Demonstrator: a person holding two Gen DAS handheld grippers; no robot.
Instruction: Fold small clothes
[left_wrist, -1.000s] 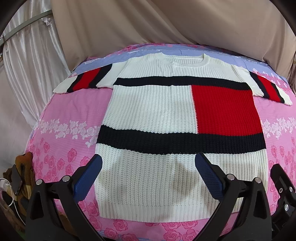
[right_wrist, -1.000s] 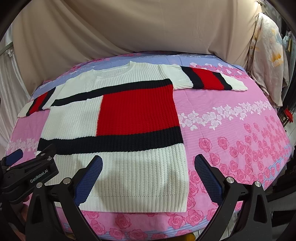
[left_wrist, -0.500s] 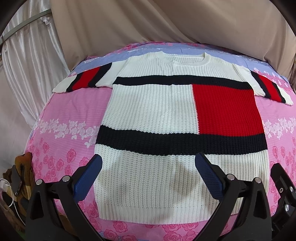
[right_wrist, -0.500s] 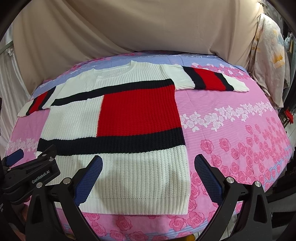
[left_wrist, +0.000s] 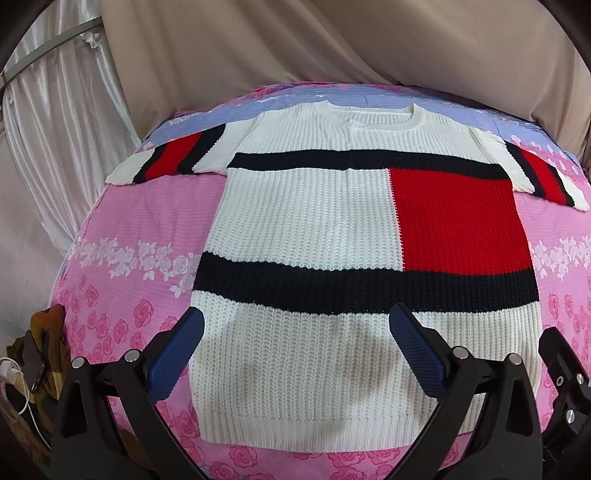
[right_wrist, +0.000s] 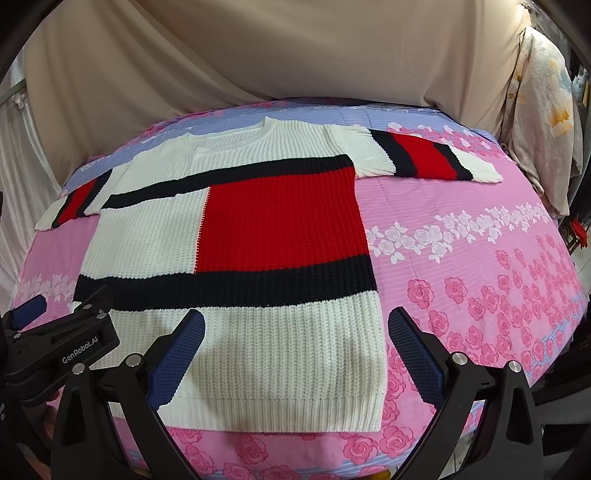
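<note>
Nothing folded yet: the sweater (left_wrist: 332, 236) lies flat ahead of me, sleeves spread; my left gripper (left_wrist: 297, 343) and right gripper (right_wrist: 295, 343) hover jaws wide, empty; every fold remains

Left gripper (left_wrist: 295, 345): two fingers faced with dark blue, finely ribbed pads (left_wrist: 176, 356), each set in a matte black angular frame that widens toward 6 o'clock. Round silver screws (left_wrist: 132, 355) sit in pairs on each frame arm, near the pad bases. Right gripper (right_wrist: 295, 345): identical build, with blue textured pads (right_wrist: 415, 356), black triangular struts and silver screw heads (right_wrist: 459, 357). In the right wrist view, at 8 o'clock, the left unit's black body appears side-on, bearing the white lettering "GenRobot.AI" (right_wrist: 79, 350), small silver screws and a blue pad tip. No cables, sleeves or skin can be made out on either unit.
</note>
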